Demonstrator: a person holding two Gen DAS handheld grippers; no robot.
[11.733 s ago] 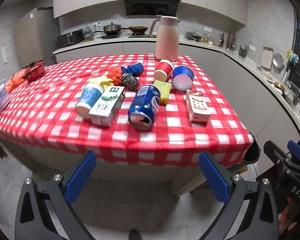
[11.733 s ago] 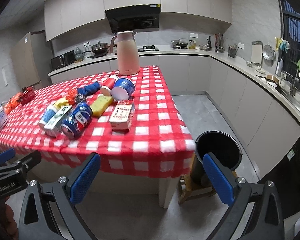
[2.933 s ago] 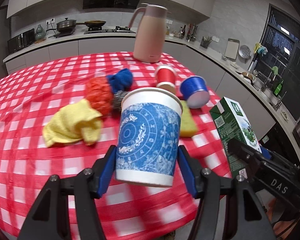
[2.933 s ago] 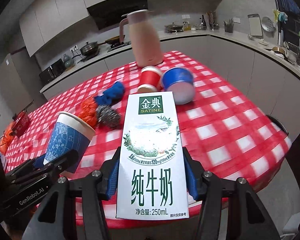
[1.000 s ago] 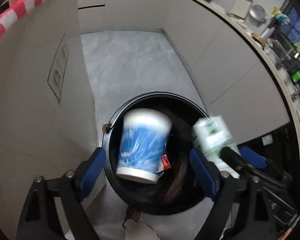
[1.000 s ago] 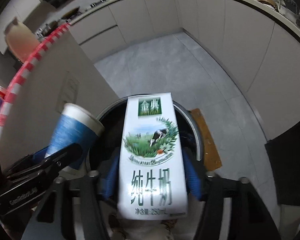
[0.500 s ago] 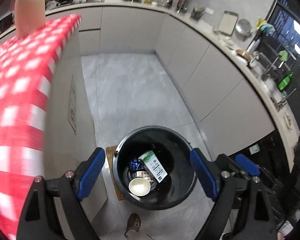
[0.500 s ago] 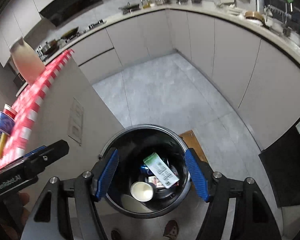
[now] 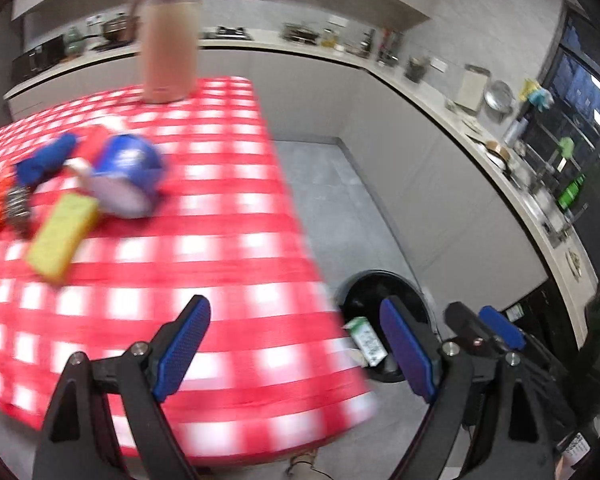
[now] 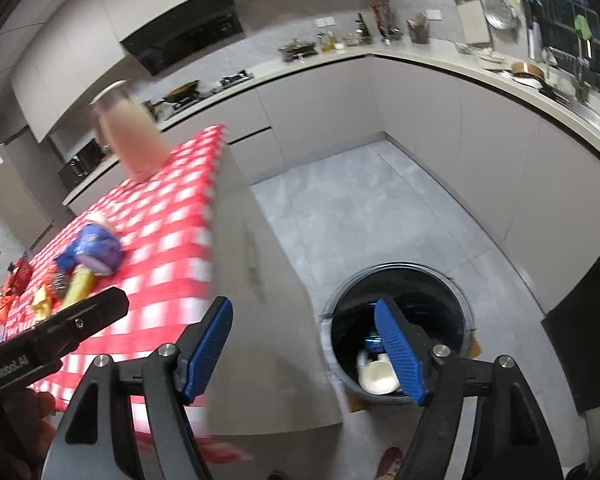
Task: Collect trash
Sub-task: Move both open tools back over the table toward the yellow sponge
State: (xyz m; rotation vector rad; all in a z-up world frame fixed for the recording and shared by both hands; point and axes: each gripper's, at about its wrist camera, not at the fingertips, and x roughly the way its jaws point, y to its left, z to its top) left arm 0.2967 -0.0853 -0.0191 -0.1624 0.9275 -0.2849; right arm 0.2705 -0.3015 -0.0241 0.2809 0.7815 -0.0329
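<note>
Now both my grippers are empty: my left gripper (image 9: 296,344) stands spread wide over the red checked tablecloth (image 9: 220,240), and my right gripper (image 10: 304,344) has just been opening, with nothing between its blue pads (image 10: 208,344). Down on the grey floor beside the table, the black trash bin (image 10: 458,292) holds the milk carton (image 9: 366,340), a paper cup (image 10: 376,376) and a blue can (image 10: 372,342). On the cloth lie a blue cup (image 9: 126,174) on its side, a yellow sponge (image 9: 62,236), a steel scourer (image 9: 18,204) and a pink jug (image 9: 168,44), all blurred.
</note>
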